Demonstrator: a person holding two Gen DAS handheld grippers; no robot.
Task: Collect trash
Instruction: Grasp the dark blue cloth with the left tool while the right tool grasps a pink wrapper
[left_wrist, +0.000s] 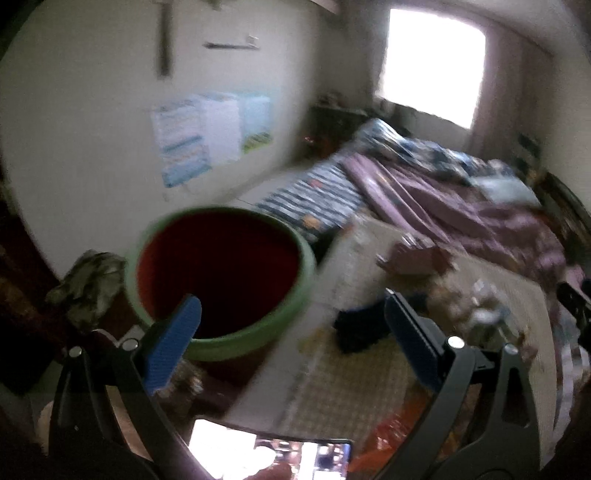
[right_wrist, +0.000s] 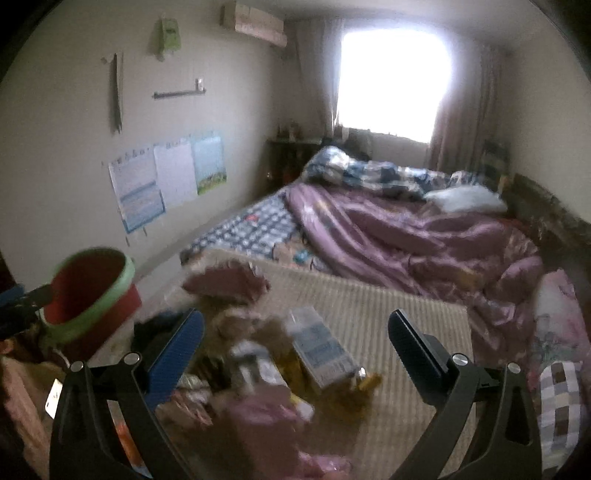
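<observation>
A red bin with a green rim (left_wrist: 221, 280) fills the left of the left wrist view; it also shows at the left in the right wrist view (right_wrist: 92, 291). My left gripper (left_wrist: 291, 317) is open and empty, its left finger over the bin's near rim. My right gripper (right_wrist: 295, 339) is open and empty above a heap of trash on the woven mat: a blue-white carton (right_wrist: 321, 347), a pink crumpled wrapper (right_wrist: 225, 280), and yellow wrappers (right_wrist: 354, 387). The same litter is blurred in the left wrist view (left_wrist: 413, 258).
A bed with a purple quilt (right_wrist: 406, 236) and blue patterned bedding (right_wrist: 369, 170) fills the right and back. Posters (right_wrist: 166, 181) hang on the left wall. A bright window (right_wrist: 391, 77) is at the back. A lit phone screen (left_wrist: 273, 454) lies near the bottom.
</observation>
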